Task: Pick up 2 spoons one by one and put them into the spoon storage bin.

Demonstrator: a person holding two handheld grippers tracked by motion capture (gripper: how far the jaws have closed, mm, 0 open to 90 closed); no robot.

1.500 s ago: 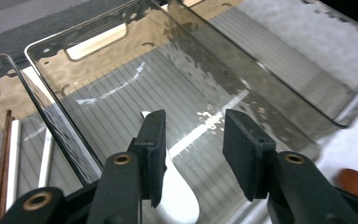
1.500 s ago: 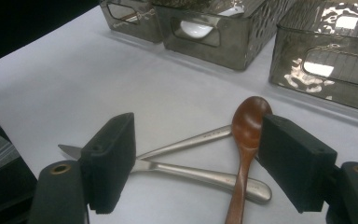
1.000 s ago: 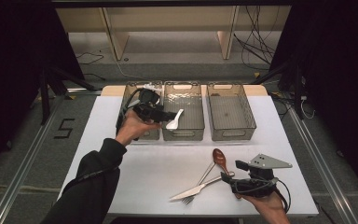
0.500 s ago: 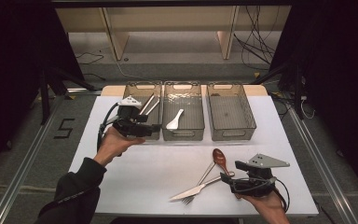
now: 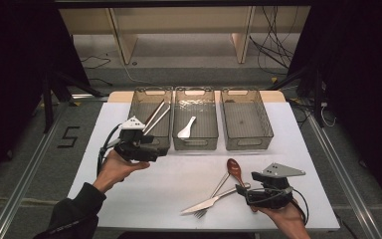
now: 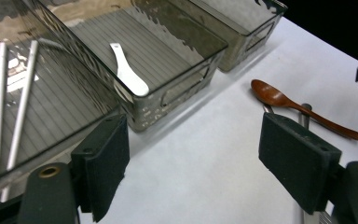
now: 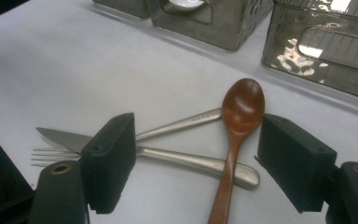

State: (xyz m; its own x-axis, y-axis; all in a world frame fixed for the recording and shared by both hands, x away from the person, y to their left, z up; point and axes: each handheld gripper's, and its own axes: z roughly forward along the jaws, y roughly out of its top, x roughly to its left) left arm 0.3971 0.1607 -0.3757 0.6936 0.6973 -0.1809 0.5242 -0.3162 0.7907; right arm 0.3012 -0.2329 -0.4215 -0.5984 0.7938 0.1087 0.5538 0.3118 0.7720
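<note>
Three smoky translucent bins are lined up at the far side of the white table point(image 5: 129, 199). In the left bin point(image 5: 140, 103) chopsticks point(image 5: 155, 117) are laid: two pale ones are made out through the wall in the left gripper view, with a dark stick beside them whose material cannot be told. In the middle bin point(image 5: 195, 93) a single white spoon point(image 5: 186, 128) is seen on the ribbed floor. Nothing can be made out in the right bin point(image 5: 246, 93) beyond a small dark speck. The left gripper point(image 5: 154, 149) is held at the near end of the left bin; its jaws have just been opening and are spread wide with nothing between them. The right gripper point(image 5: 243, 193) is held low at the near right, its jaws likewise wide and clamped on nothing. Just in front of it, near the table's near edge, a wooden spoon point(image 5: 234, 167) is laid across a metal knife point(image 5: 206, 203) and a metal fork point(image 5: 210, 198). The spoon's handle end is hidden behind the right gripper, part of the fork's tines lies under the knife blade, and the near ends of the chopsticks are cut off by the left gripper in the high view.
</note>
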